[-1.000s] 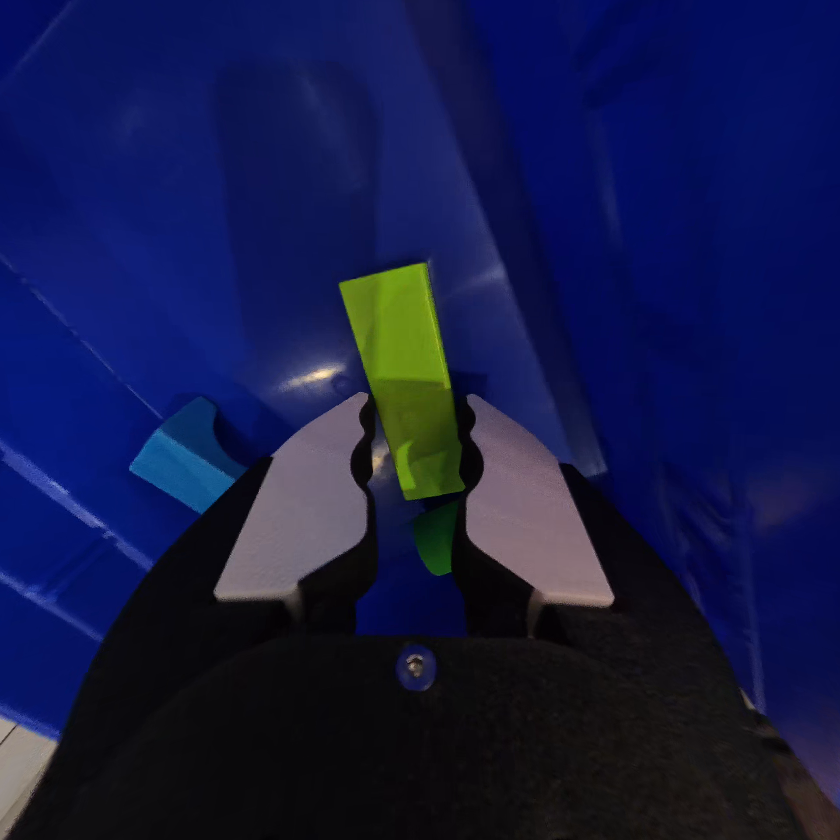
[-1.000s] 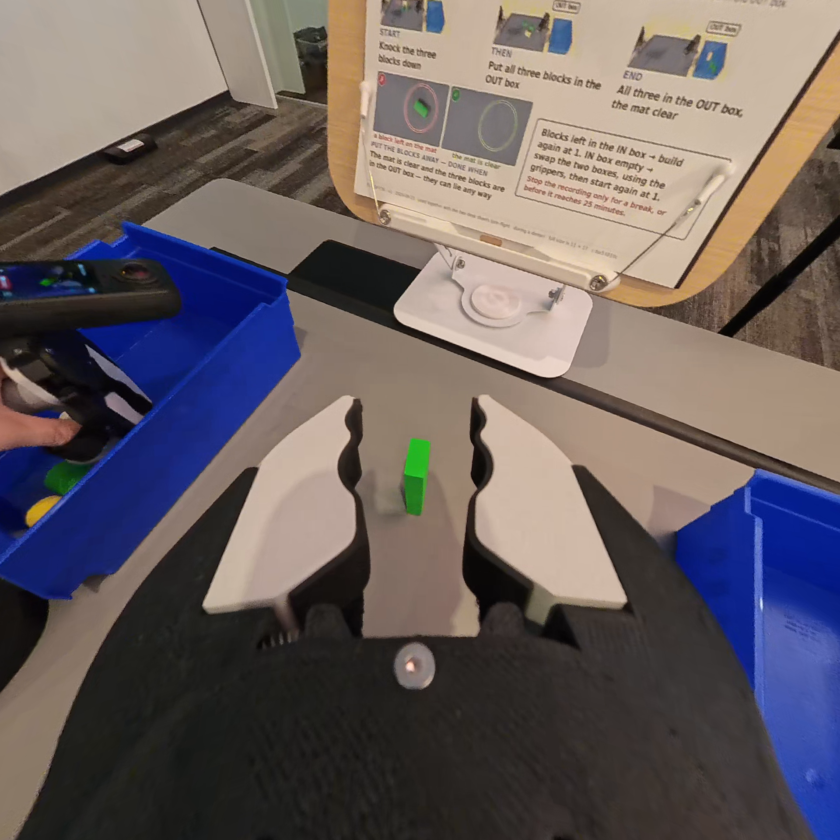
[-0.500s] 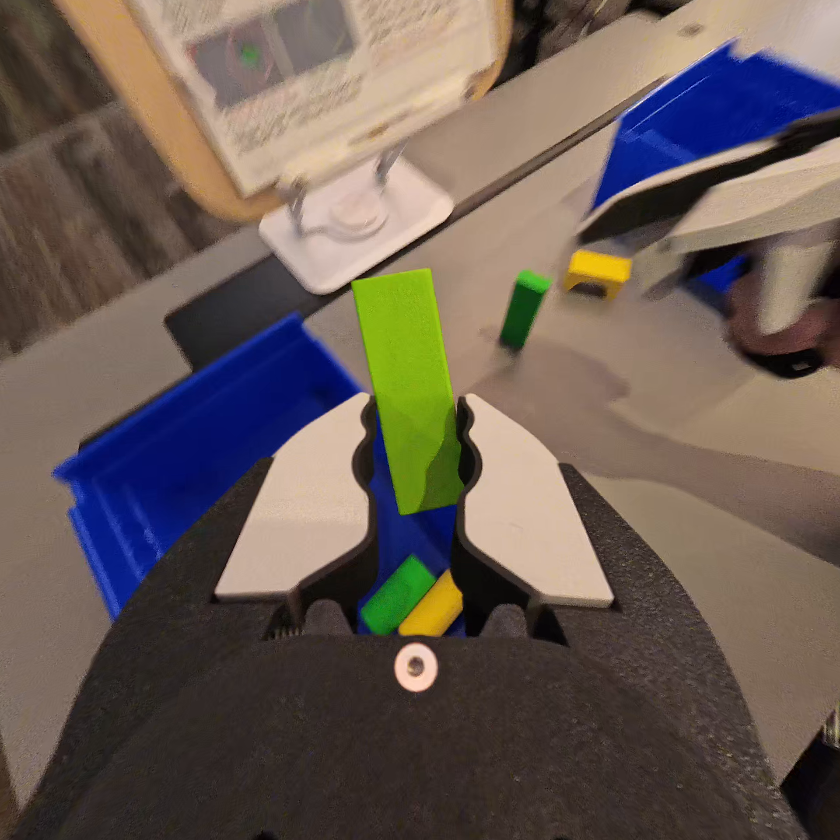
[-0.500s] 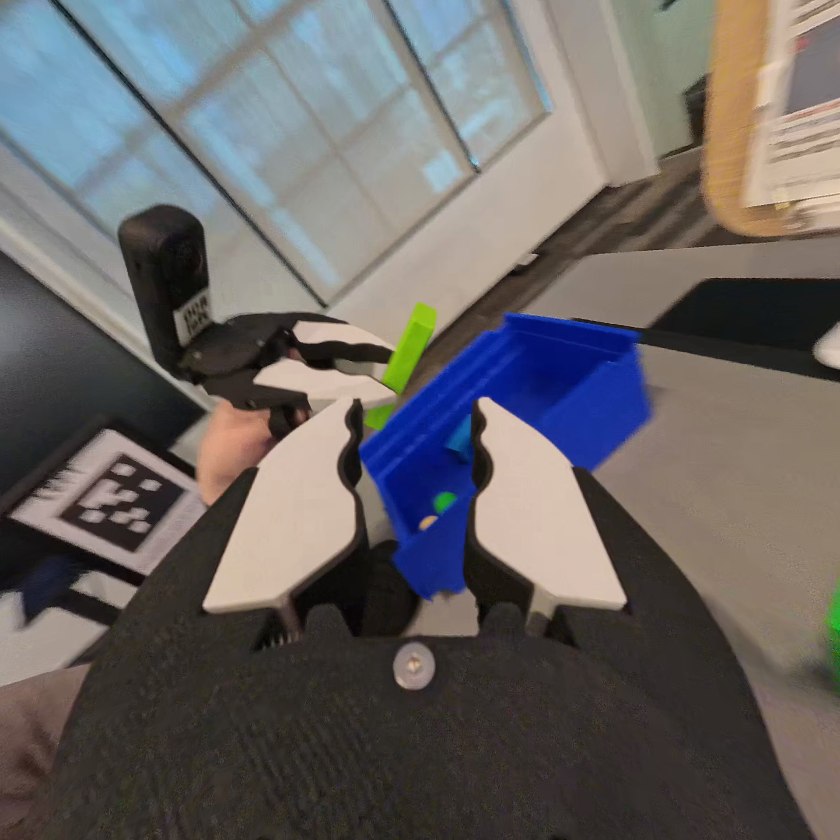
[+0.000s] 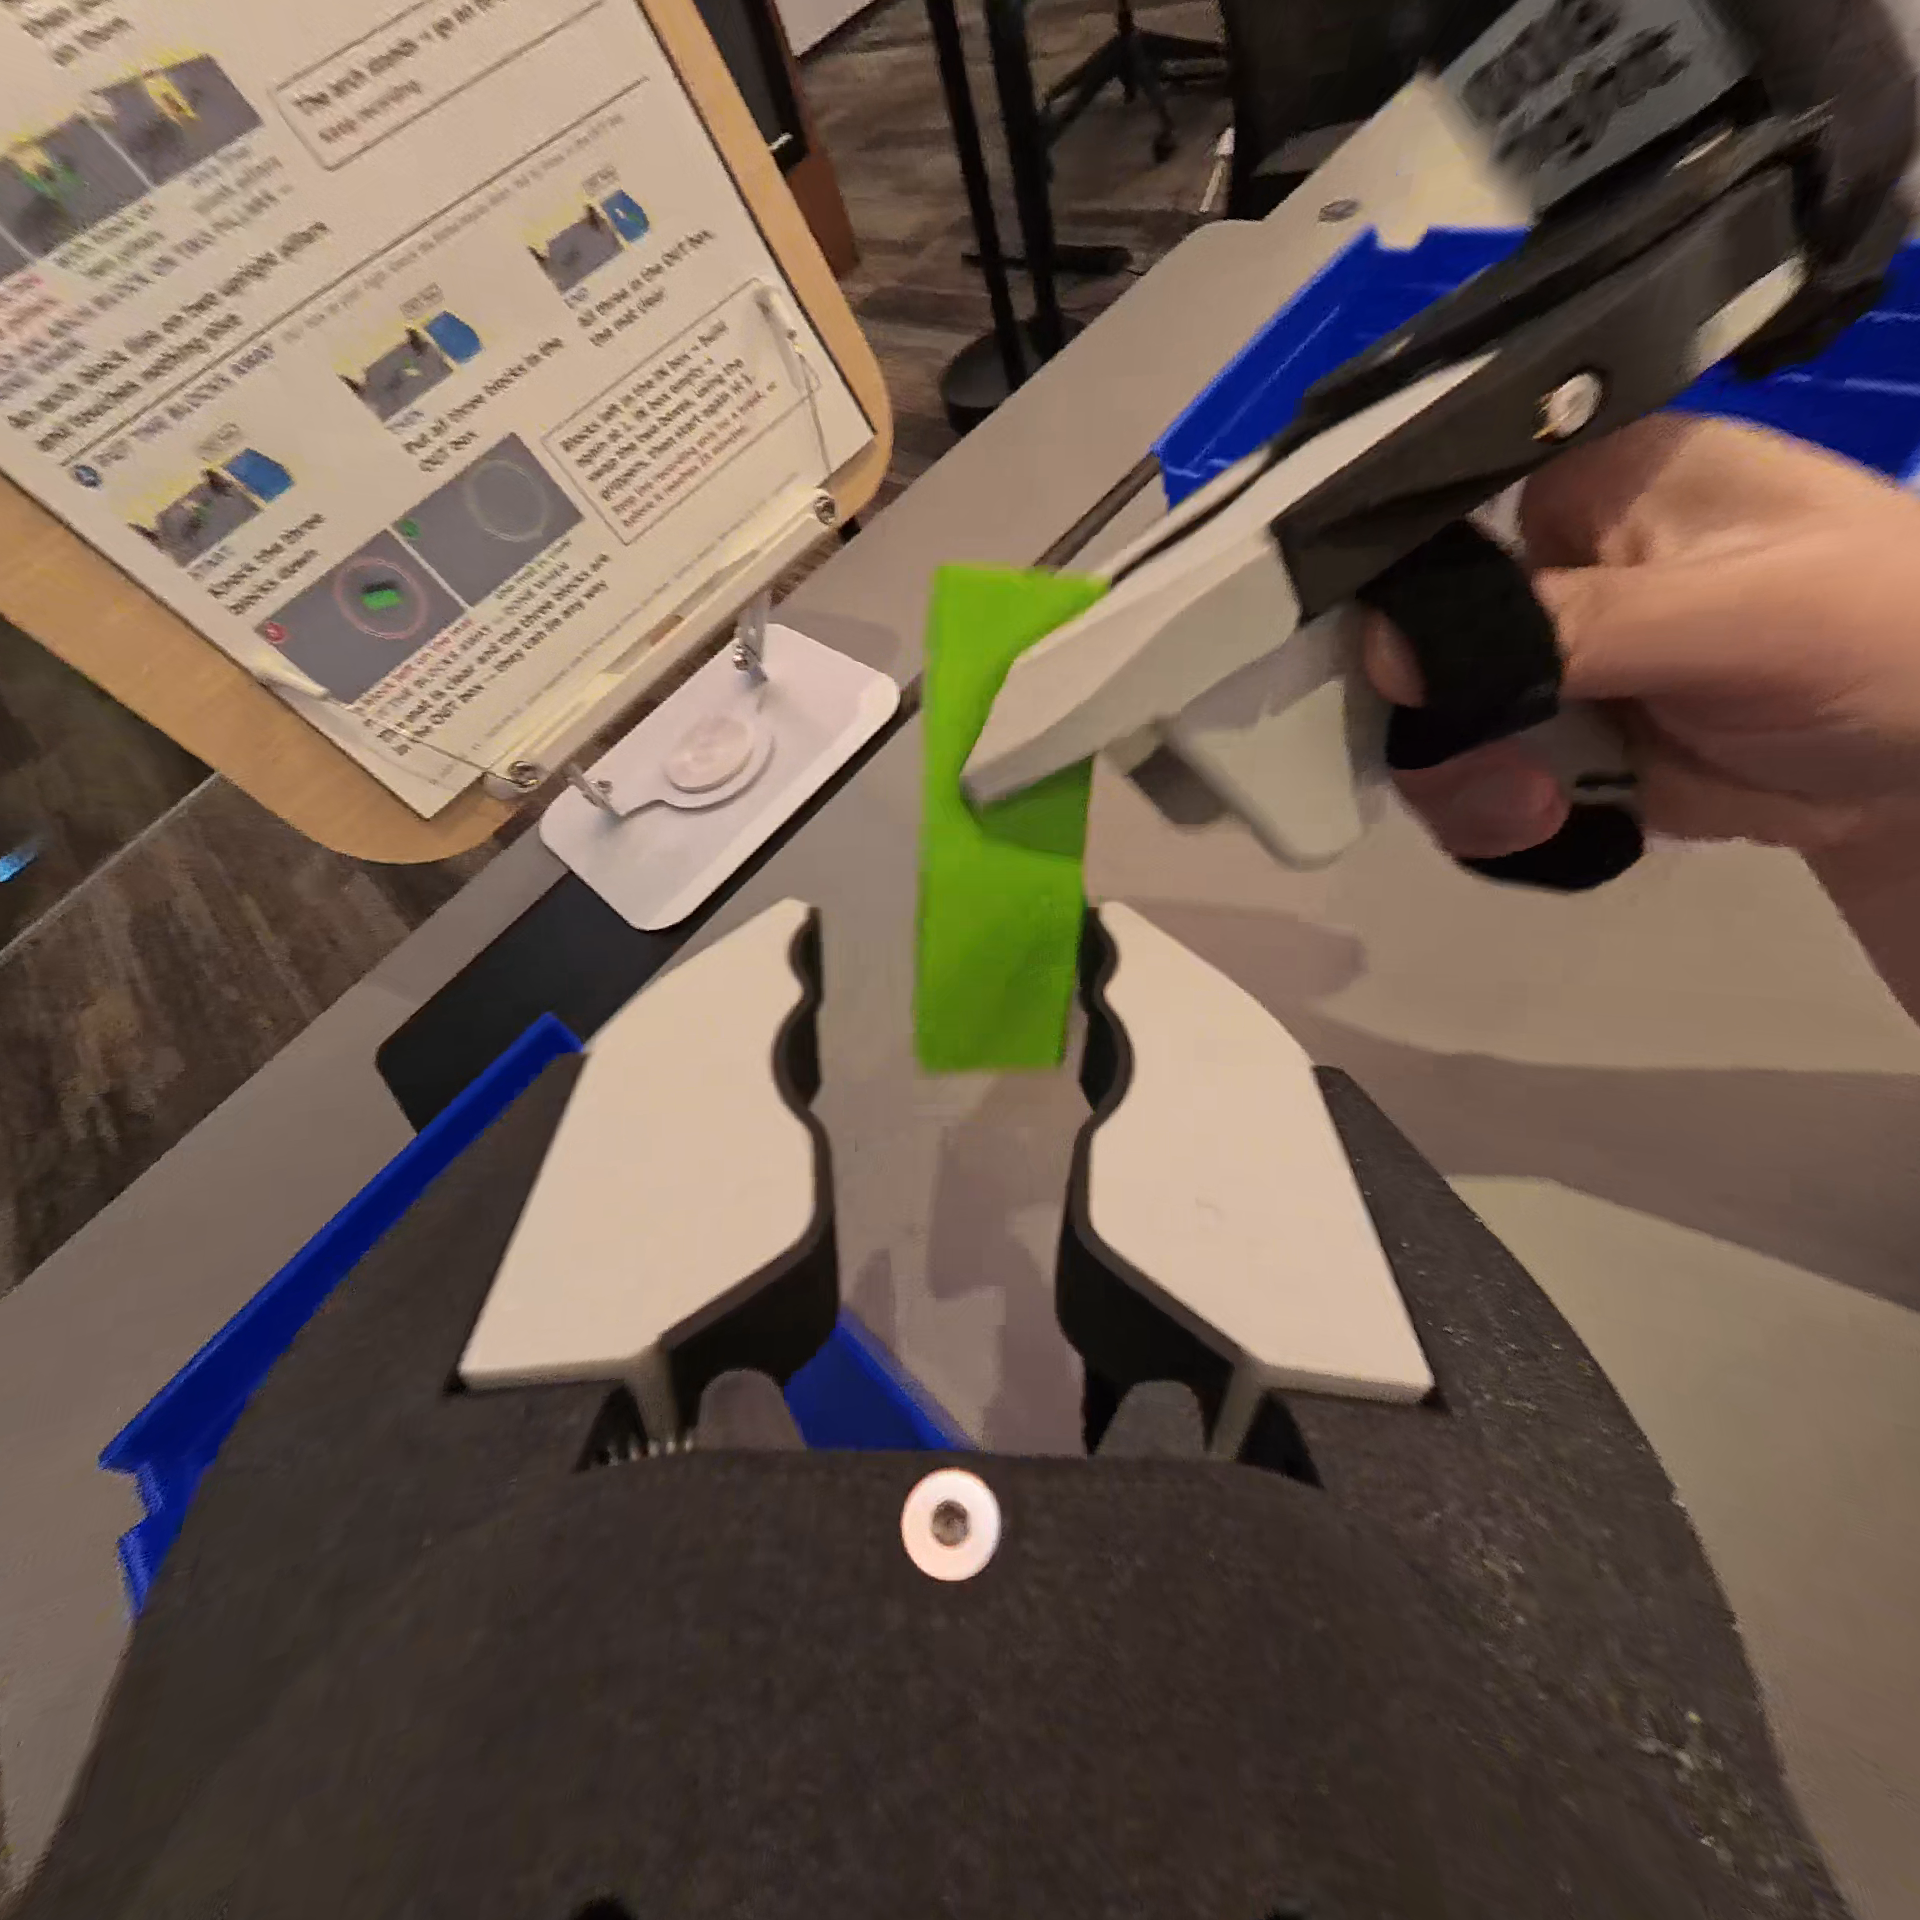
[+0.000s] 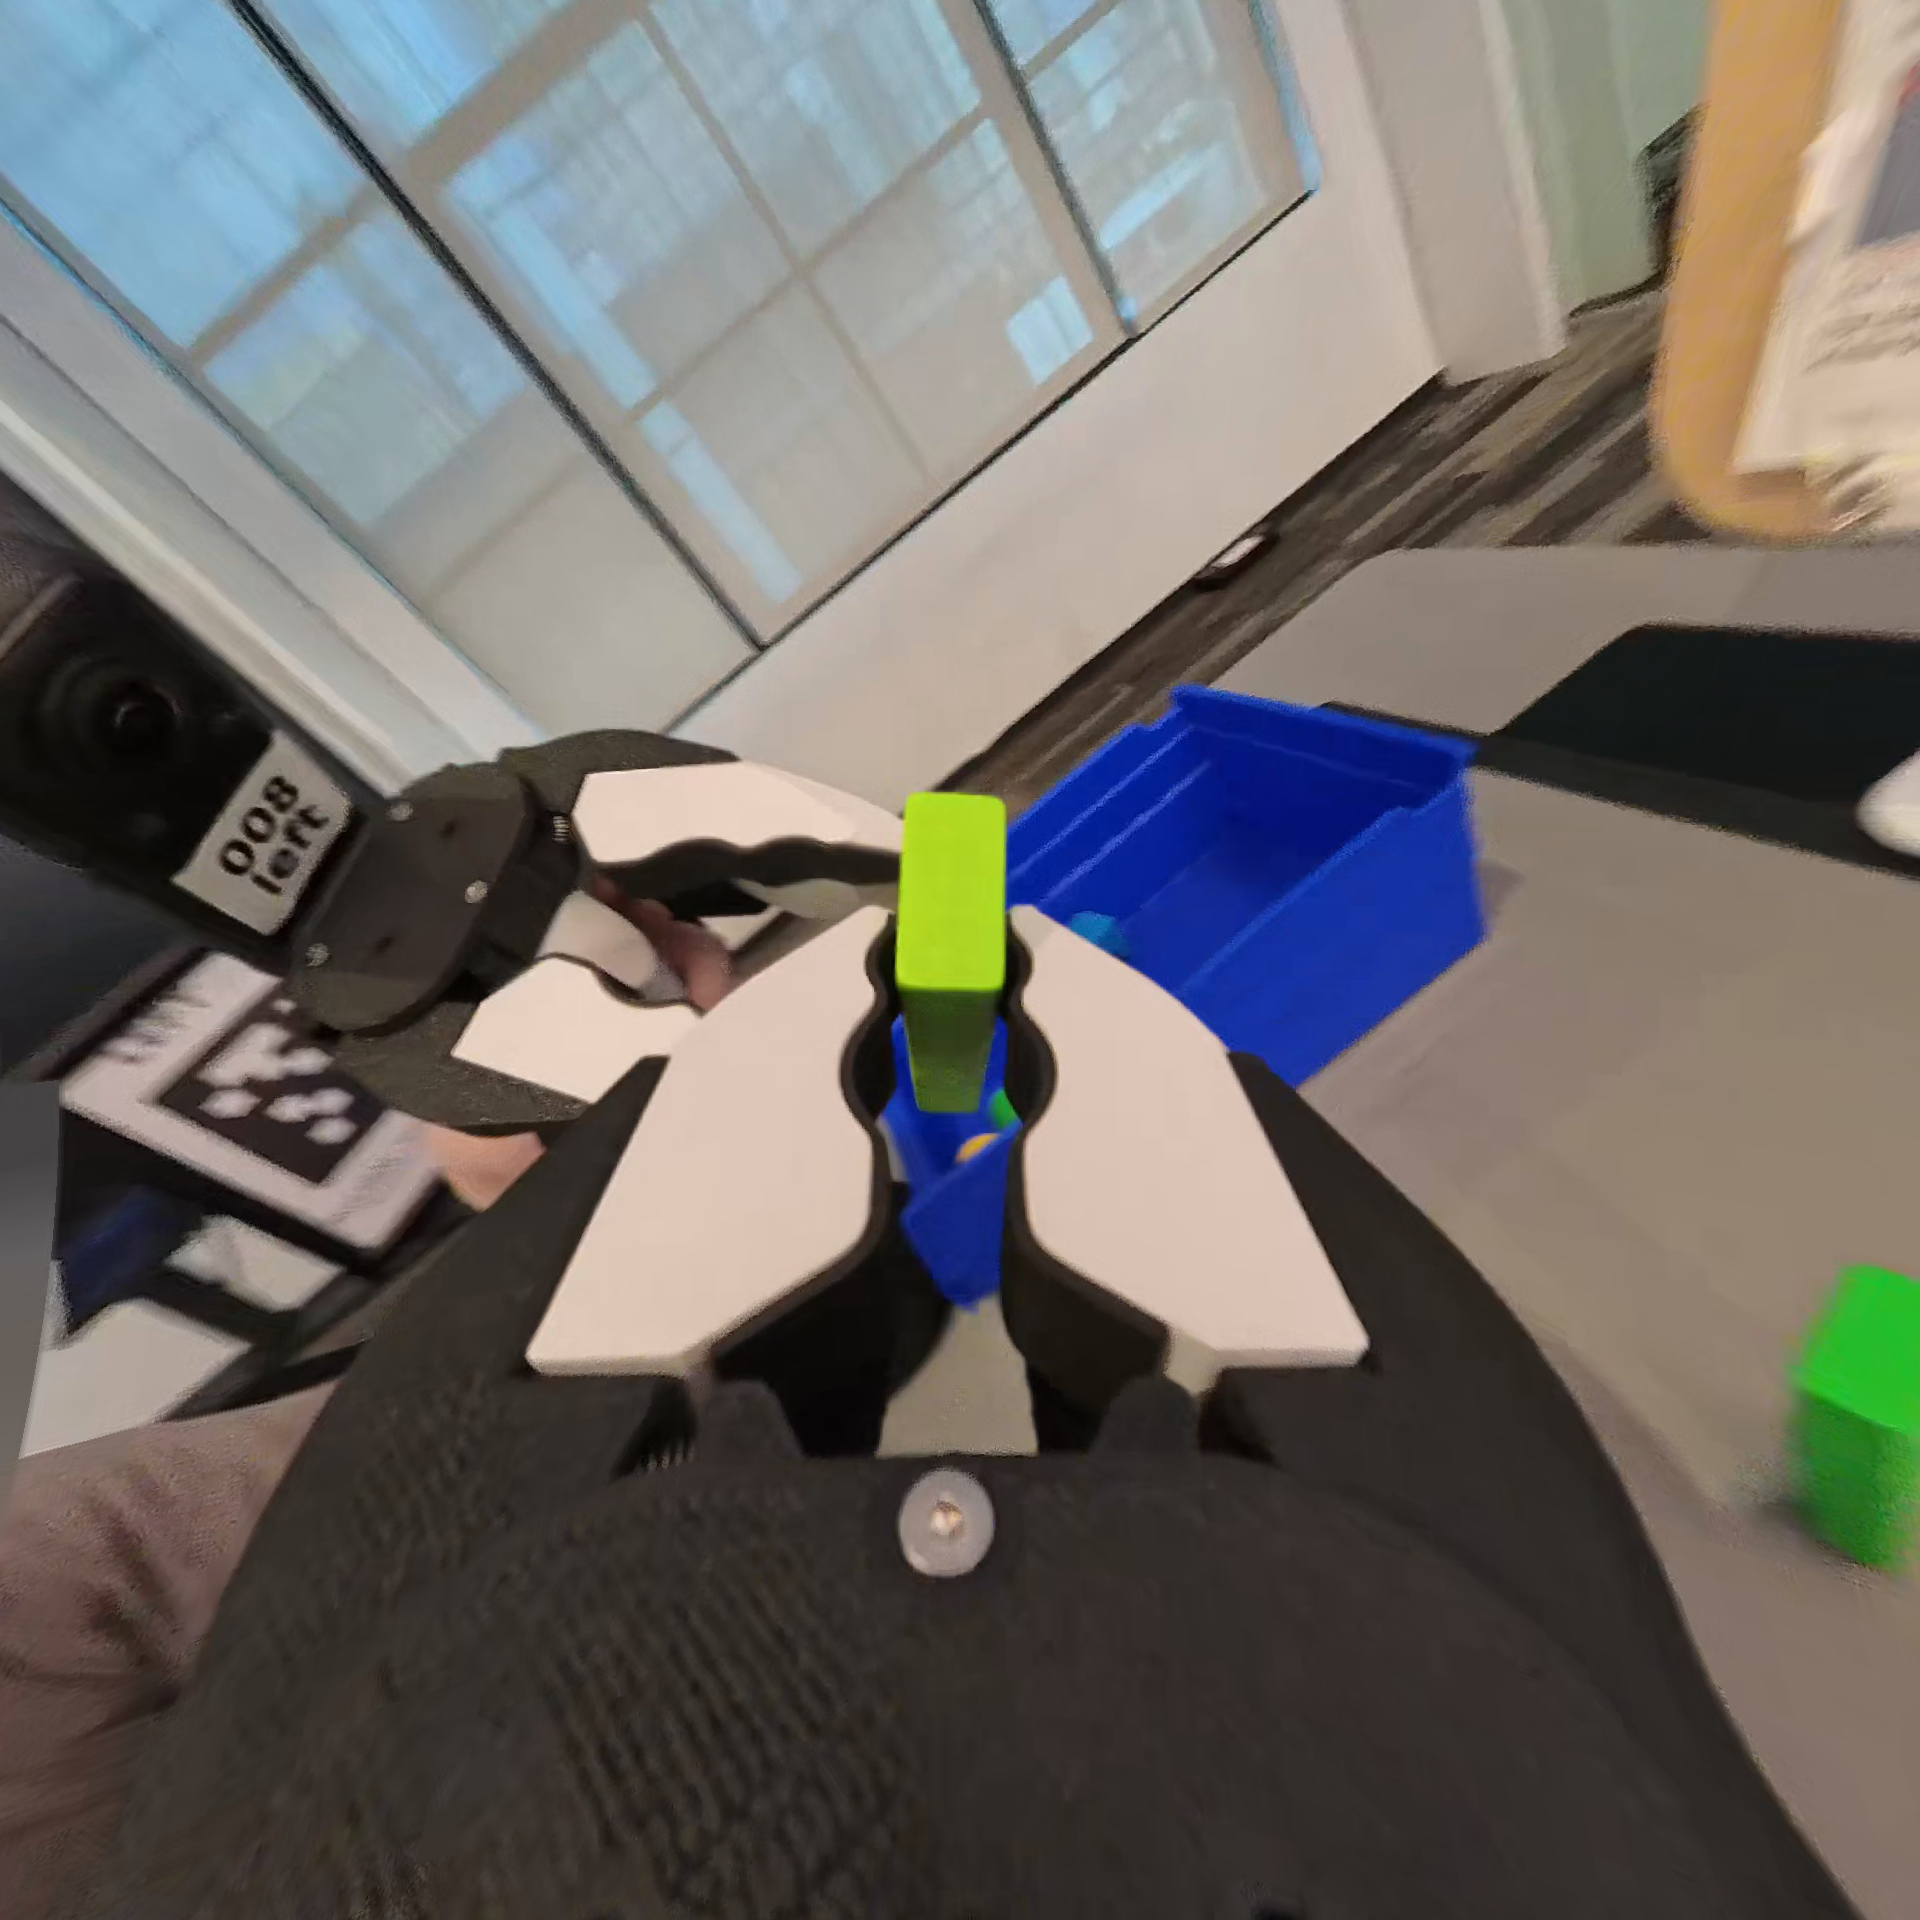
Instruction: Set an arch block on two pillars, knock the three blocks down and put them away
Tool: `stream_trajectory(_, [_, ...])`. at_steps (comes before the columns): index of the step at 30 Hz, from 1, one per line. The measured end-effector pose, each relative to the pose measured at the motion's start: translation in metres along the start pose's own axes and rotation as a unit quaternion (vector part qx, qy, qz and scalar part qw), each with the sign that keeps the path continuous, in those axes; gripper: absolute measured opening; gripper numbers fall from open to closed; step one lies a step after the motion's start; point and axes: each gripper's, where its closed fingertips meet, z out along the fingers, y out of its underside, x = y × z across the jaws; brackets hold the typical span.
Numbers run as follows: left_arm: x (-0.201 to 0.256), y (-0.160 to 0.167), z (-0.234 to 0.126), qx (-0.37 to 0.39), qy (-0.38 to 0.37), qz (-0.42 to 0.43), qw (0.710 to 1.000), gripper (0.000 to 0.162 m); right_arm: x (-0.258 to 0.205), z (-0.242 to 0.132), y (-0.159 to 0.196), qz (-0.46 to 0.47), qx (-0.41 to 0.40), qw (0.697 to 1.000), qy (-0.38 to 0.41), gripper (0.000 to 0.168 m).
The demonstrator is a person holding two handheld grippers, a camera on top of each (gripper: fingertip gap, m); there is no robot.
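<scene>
A lime green flat block stands upright in the air above the grey table. My left gripper is open. The block's lower end stands between its fingers, against the right finger, with a clear gap to the left one. My right gripper comes in from the right and clamps the block's upper part. In the right wrist view my right gripper is shut on the lime block, with both pads on it. The left gripper sits open at the block's far side.
A darker green block stands on the table at the right. A blue bin holding some blocks lies below the grippers; it also shows in the left wrist view. A second blue bin is at the far right. An instruction board stands behind on a white base. Only a small space, under 4 cm, lies between the two pairs of fingers.
My left gripper lifted the lime block out of the blue bin. My right gripper swung over from the green block and shut on it. My left jaws then opened.
</scene>
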Motion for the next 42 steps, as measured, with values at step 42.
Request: stream_trajectory(42, [-0.017,0.016,-0.016,-0.042,-0.008,-0.041,0.998,0.054,0.23,-0.073,0.075,-0.087,-0.158,0.864,0.47,0.021])
